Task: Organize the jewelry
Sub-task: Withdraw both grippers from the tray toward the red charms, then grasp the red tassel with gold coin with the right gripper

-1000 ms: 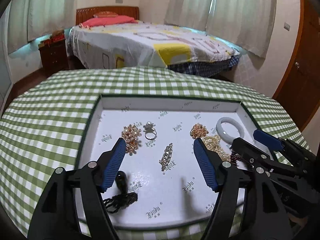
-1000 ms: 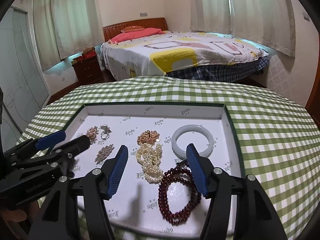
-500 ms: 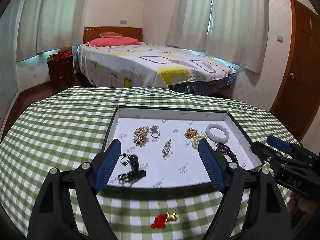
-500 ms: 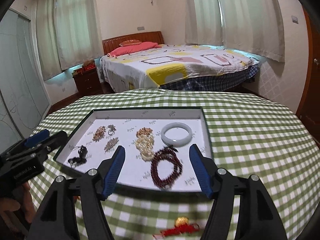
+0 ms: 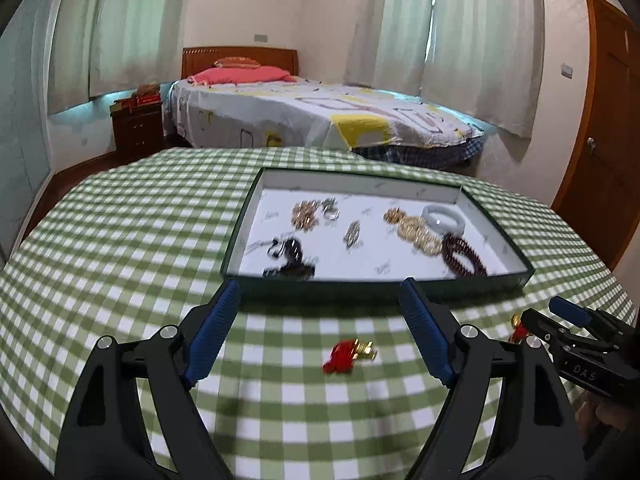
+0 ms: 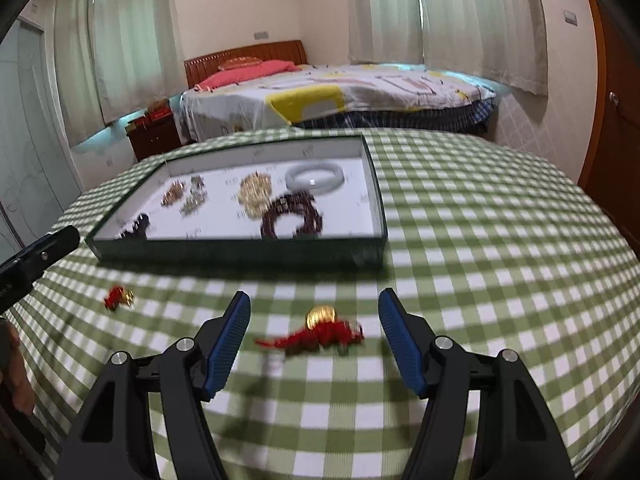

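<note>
Left tool (image 5: 316, 330) and right tool (image 6: 314, 334) are both hanging released and empty over the checked worktop (image 6: 480, 240), each framing one loose red-and-gold charm: a small one (image 5: 348, 354) under the left, a tasselled one with a gold bead (image 6: 320, 330) under the right, both lying near of the tray (image 6: 240, 250). The tray is holding the remaining jewelry, a pale bangle (image 6: 316, 176) and dark red beads (image 6: 292, 216) to its right. Each charm is probably light and limp, so gripping the hard gold part rather than the soft threads appears safest.
</note>
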A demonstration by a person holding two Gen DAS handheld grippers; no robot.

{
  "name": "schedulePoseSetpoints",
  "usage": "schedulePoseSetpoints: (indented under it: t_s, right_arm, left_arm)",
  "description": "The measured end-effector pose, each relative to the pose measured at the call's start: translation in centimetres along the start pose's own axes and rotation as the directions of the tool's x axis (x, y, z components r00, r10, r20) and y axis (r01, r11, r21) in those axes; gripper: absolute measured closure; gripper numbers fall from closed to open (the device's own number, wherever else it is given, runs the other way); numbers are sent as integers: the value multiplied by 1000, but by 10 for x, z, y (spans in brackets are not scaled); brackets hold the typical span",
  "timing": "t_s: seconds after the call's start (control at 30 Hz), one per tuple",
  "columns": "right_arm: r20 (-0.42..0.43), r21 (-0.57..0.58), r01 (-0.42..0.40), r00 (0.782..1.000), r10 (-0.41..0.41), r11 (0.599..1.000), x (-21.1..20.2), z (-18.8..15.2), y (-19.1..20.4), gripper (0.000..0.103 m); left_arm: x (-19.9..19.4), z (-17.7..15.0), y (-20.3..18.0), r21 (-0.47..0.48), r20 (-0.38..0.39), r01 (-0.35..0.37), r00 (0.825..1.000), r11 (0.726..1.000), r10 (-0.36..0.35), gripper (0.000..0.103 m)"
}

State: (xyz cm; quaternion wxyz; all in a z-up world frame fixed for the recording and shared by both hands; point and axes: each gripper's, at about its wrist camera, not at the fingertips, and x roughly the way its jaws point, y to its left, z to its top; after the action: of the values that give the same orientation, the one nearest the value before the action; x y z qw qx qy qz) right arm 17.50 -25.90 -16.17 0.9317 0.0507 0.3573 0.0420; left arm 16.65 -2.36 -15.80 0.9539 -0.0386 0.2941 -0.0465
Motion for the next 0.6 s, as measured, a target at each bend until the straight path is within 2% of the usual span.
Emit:
schedulePoseSetpoints:
  t_s: [0.4, 0.57, 0.6]
  right_arm:
    - [-77, 0, 17, 997, -17, 1000, 17, -9, -3, 39]
    - [-72, -5, 28, 997, -28, 1000, 14, -11, -3, 56]
    - [-72, -4, 26, 997, -26, 1000, 13, -10, -4, 62]
  left_arm:
    - [10, -18, 1, -2, -65, 10, 998, 1000, -10, 23]
    - [15, -22, -1, -3, -84, 17, 996, 1000, -17, 23]
    - [15, -23, -2, -2, -87, 17, 996, 1000, -18, 23]
